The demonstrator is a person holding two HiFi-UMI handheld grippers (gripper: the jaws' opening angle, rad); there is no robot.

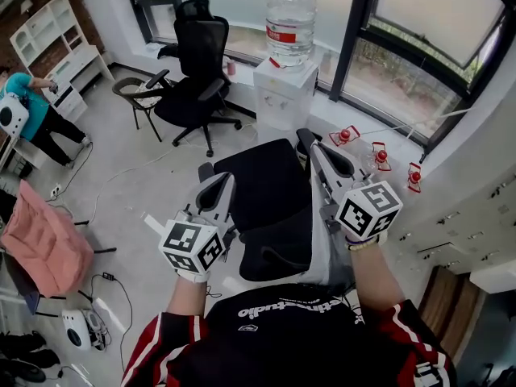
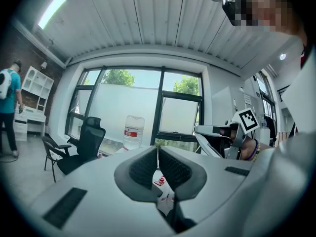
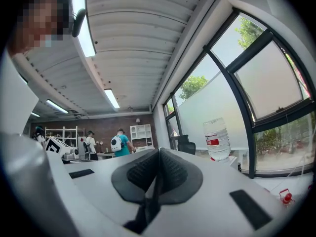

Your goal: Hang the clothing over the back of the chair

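- Clothing [image 1: 40,244]: the only garment I am picking out is a pink one at the left edge of the head view. It is draped over something I cannot make out, well apart from both grippers.
- I am facing the black chair [image 1: 266,176] from behind. Its back [image 1: 276,252] is sitting between the two grippers and looking bare, so I am judging that both the fetching and the hanging are left to do.
- The left gripper [image 2: 158,154] is showing its jaws closed at the tips, with nothing between them.
- The right gripper [image 3: 158,154] is showing its jaws pressed together. A dark strip is running below them, and I cannot tell whether it is shadow or cloth.
- Dark cloth on the black chair would be escaping me, and the picture edge is cutting off the pink garment.
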